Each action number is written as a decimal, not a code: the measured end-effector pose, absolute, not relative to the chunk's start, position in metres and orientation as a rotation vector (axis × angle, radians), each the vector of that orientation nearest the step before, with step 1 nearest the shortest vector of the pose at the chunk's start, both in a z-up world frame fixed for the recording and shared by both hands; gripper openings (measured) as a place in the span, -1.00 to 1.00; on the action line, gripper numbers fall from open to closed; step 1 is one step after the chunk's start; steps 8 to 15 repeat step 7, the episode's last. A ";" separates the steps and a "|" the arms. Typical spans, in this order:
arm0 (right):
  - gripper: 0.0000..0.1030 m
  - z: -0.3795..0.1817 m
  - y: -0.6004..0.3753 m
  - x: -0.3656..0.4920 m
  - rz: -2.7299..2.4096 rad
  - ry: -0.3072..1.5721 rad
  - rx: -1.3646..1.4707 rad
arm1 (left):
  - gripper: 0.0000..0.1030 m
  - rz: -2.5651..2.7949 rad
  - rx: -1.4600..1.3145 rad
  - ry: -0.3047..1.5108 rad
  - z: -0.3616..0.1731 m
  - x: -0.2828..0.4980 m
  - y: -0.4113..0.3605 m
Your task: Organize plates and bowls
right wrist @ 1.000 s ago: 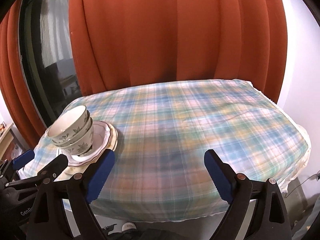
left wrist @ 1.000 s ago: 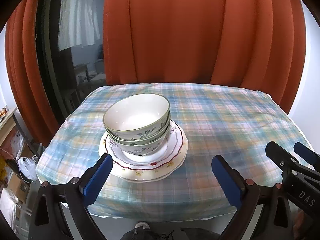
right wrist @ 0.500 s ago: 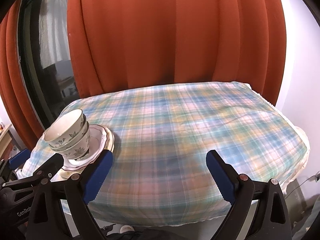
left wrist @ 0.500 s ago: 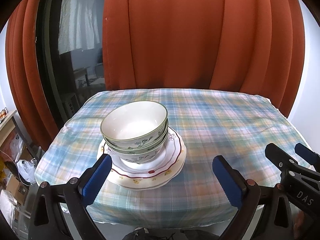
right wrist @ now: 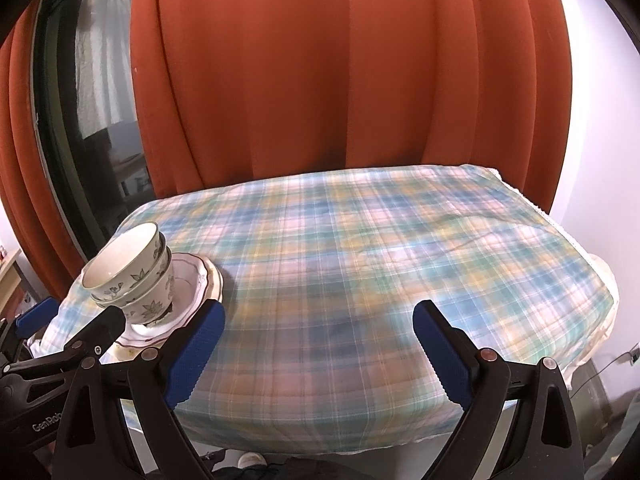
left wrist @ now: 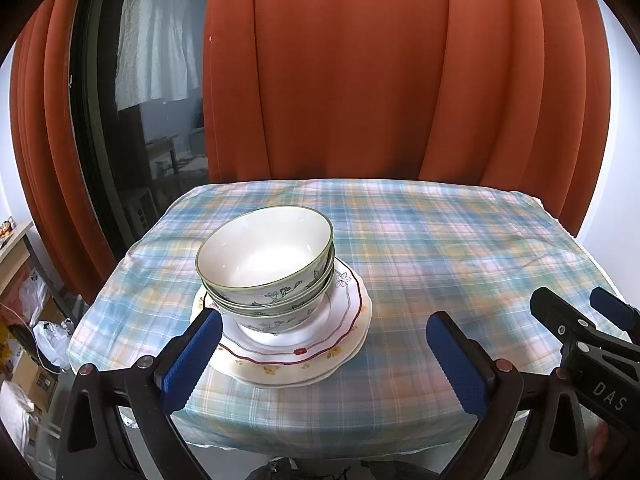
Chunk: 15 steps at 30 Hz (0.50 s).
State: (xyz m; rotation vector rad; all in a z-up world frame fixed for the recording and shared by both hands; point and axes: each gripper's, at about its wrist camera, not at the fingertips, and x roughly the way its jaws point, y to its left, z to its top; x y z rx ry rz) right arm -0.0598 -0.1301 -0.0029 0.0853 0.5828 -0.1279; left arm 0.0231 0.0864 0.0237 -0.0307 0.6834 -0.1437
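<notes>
Behind the checked tablecloth [left wrist: 440,240] hangs an orange curtain [left wrist: 360,80], and the bowls [left wrist: 266,268] sit stacked on the plates [left wrist: 344,332] near the table's front left corner, so your left gripper [left wrist: 320,360] and right gripper [right wrist: 318,356], both wide open and empty, seem finished and should only pull away.

I hold my left gripper [left wrist: 324,354] level at the near edge of the table [left wrist: 440,248], its blue-padded fingers [left wrist: 191,358] spread wide and holding nothing. My right gripper [right wrist: 318,350] sits beside it, further right along that same edge, jaws equally wide apart and empty, pointing across the table.
</notes>
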 end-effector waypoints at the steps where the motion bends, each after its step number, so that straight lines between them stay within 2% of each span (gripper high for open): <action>1: 0.88 -0.003 -0.130 -0.059 -0.128 0.584 0.086 | 1.00 -0.140 -0.030 0.686 0.024 0.023 0.086; 15: 0.88 -0.006 -0.130 -0.055 -0.121 0.596 0.080 | 0.99 -0.133 -0.034 0.681 0.024 0.023 0.087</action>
